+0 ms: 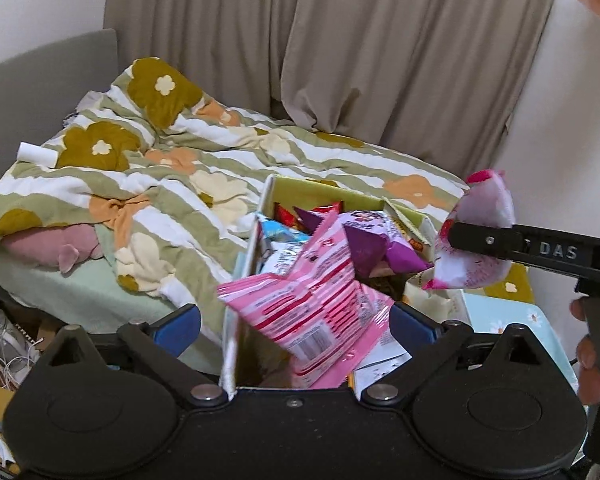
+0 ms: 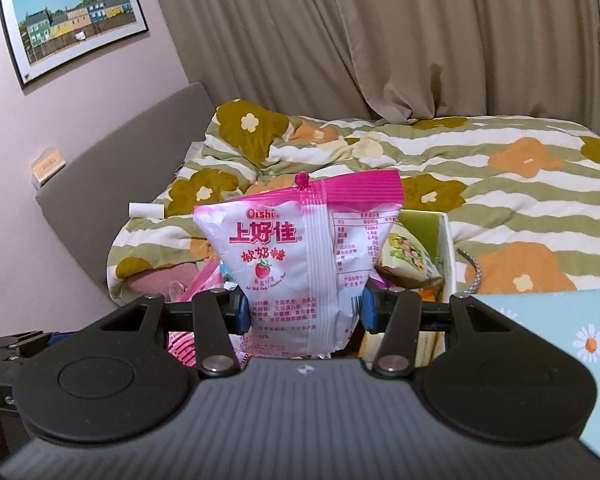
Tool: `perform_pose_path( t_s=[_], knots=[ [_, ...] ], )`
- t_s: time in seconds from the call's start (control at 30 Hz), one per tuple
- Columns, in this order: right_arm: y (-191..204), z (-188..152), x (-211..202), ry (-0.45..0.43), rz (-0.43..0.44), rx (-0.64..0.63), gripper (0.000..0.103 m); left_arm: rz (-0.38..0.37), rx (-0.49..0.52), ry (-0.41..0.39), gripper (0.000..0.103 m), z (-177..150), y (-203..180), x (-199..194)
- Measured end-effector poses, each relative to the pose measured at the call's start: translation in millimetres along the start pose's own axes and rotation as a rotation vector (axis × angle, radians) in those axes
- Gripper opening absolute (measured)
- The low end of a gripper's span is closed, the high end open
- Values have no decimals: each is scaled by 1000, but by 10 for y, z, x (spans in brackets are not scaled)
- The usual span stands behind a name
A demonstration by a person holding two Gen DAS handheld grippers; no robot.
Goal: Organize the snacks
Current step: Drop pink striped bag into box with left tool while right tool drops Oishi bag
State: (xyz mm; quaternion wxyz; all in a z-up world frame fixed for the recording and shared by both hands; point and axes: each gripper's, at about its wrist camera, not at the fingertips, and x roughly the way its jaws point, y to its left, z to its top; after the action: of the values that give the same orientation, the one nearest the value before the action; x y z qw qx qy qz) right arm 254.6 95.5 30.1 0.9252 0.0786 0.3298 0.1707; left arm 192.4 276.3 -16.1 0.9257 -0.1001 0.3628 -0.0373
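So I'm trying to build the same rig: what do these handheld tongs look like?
Both are matte black. The left tongs and right tongs have blue pads on hinged links with silver rivets over two rounded lobes. The right one's finger is marked "DAS", with a trigger grip.

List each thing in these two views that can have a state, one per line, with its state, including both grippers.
left gripper: open, holding nothing
pink striped packet: loose, tilted, lying in the box between the open jaws
right gripper: shut on the strawberry candy bag
strawberry candy bag: sealed, upright, held off the surface
snack box: open, full of packets
curtains: drawn
quilt: rumpled
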Motion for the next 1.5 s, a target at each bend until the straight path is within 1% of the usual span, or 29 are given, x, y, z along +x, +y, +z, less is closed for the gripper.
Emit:
perform_pose_path(
  t_s=[0.07,0.1,0.13,0.17,0.3,0.43,0.57,0.7,0.8,0.97,1.1,1.2,1.33,1.5],
  knots=[
    [49,-10,71,8,-8,-17,71,16,7,0,102,-42,24,10],
    [69,-20,124,19,-13,-24,75,22,18,0,102,-67,25,29],
    [81,-42,165,28,-23,-22,92,25,30,0,102,-93,23,50],
    [88,-69,191,30,-33,-16,103,26,38,1,102,-124,32,64],
    [107,-234,174,-2,-72,6,103,12,55,11,102,-194,38,112],
    [136,-325,49,-24,-99,-17,103,12,62,12,102,-213,5,82],
    [106,-326,-147,-49,-102,-14,103,16,75,-18,102,-203,-94,-55],
    [57,-300,-400,-87,-99,-12,103,39,95,-53,102,-214,-267,-223],
    [2,-306,-649,-117,-107,-9,103,39,111,-81,102,-258,-427,-397],
    [-133,-340,-1097,-141,-153,12,103,36,141,-122,102,-352,-726,-680],
    [-219,-436,-1449,-140,-276,-14,103,15,174,-158,102,-454,-964,-856],
    [-304,-567,-1663,-138,-337,-28,103,22,203,-193,103,-549,-1121,-952],
    [-408,-767,-1844,-89,-400,-33,103,38,217,-197,103,-672,-1236,-1016],
    [-538,-1007,-2010,-37,-428,-9,103,42,207,-177,103,-838,-1276,-1028]
  ],
)
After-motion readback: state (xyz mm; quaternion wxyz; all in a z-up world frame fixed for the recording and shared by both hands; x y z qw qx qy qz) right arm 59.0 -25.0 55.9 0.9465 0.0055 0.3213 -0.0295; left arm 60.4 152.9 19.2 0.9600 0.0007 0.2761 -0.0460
